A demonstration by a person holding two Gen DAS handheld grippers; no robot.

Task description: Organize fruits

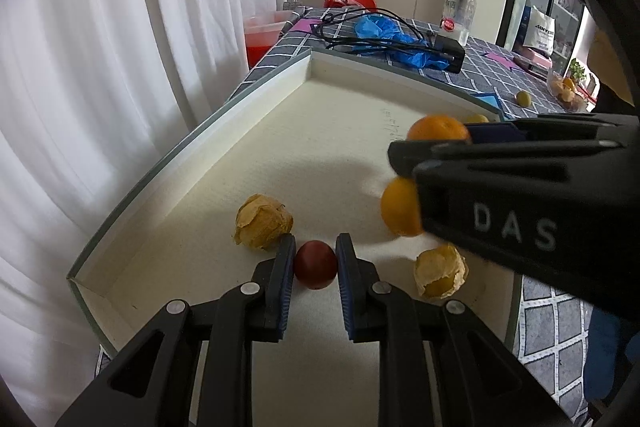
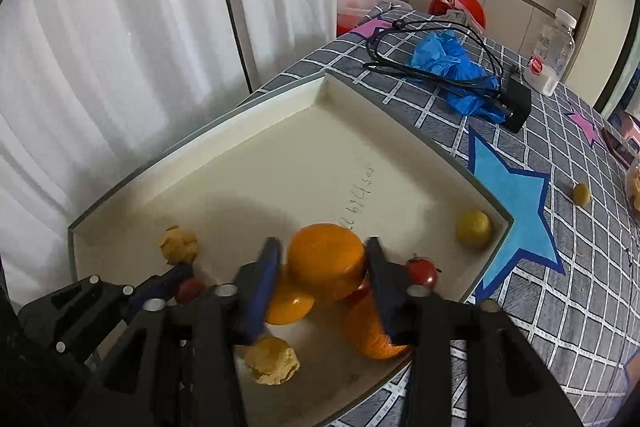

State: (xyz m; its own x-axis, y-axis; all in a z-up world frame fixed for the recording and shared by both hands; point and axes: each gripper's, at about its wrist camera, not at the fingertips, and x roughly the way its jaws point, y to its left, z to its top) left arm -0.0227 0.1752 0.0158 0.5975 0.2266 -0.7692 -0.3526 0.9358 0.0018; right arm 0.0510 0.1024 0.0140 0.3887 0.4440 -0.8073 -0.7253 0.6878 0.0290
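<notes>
A cream tray (image 1: 192,167) (image 2: 240,131) holds the fruit. My left gripper (image 1: 316,259) is shut on a dark red cherry tomato (image 1: 315,264) resting on the tray floor; it also shows in the right wrist view (image 2: 190,289). My right gripper (image 2: 322,263) is shut on an orange (image 2: 326,259) (image 1: 438,127) held above the tray. Below it lie a small orange fruit (image 2: 288,309) (image 1: 400,207) and another orange (image 2: 370,331). Two husked physalis (image 1: 262,221) (image 1: 440,271), a second tomato (image 2: 420,271) and a yellow fruit (image 2: 474,227) lie in the tray.
On the checked tablecloth (image 2: 560,307) beyond the tray lie a blue bag (image 2: 452,67), black cables with a charger (image 2: 518,103), a plastic bottle (image 2: 550,55) and a loose yellow-green fruit (image 2: 581,193). A clear container of fruit (image 1: 566,91) sits far right. White curtains hang left.
</notes>
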